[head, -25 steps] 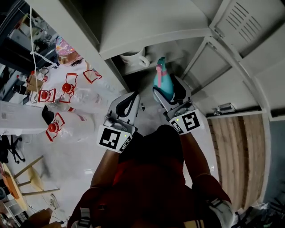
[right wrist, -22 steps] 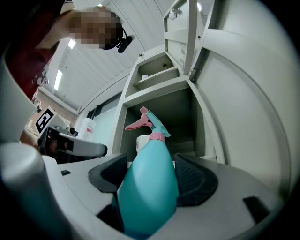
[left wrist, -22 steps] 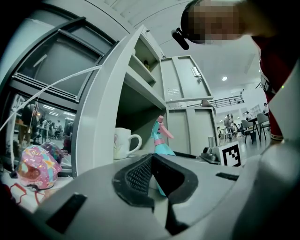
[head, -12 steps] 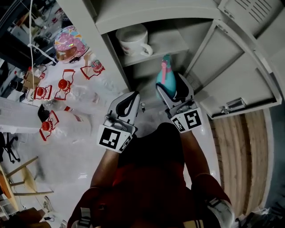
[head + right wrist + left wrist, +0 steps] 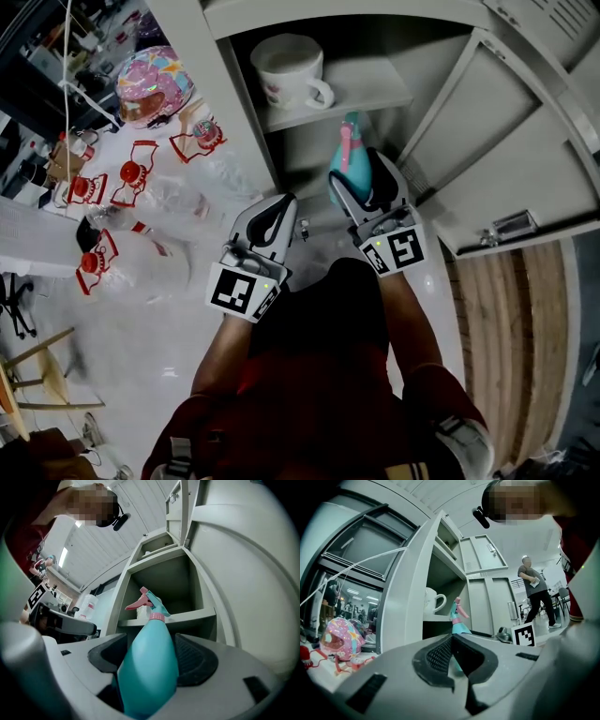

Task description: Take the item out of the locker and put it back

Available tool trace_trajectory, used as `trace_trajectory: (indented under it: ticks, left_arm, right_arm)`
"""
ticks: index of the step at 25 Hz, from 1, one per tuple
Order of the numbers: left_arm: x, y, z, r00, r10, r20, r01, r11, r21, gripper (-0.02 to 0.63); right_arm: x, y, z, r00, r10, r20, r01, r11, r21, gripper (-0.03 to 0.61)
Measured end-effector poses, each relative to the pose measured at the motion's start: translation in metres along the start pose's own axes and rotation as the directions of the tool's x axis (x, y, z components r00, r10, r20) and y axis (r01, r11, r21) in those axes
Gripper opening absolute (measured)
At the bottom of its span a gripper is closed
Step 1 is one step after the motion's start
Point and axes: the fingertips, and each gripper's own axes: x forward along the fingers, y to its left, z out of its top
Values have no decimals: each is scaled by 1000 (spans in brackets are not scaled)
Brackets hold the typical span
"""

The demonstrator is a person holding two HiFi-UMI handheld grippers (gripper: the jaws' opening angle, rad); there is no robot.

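Dim head view, brighter fisheye gripper views.
The head view is underexposed: the person's torso (image 5: 319,375) sinks to near black, the locker (image 5: 367,91) interior lies in shade, and the pale floor (image 5: 141,319) carries soft glare. Both gripper views bend straight lines and darken to black at the corners; a ceiling strip light (image 5: 63,555) glows overhead, and the nearest jaw surfaces are out of focus.

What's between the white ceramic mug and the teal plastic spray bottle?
Only bare grey locker shelf, per the head view: white ceramic mug on it, teal plastic spray bottle in the right gripper near its front edge.
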Motion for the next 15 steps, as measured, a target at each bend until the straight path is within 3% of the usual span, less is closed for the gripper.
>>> trace_trajectory:
  ticks: [8, 15]
  left_arm:
    - [3, 6, -24, 1000, 11, 1, -11, 1000, -9, 6]
    - [-6, 16, -39, 1000, 22, 13, -22, 1000, -10, 6]
  right_arm:
    - [6, -1, -23, 1000, 8, -13, -8, 1000, -14, 318]
    - [10, 4, -50, 997, 3, -79, -5, 999, -34, 316]
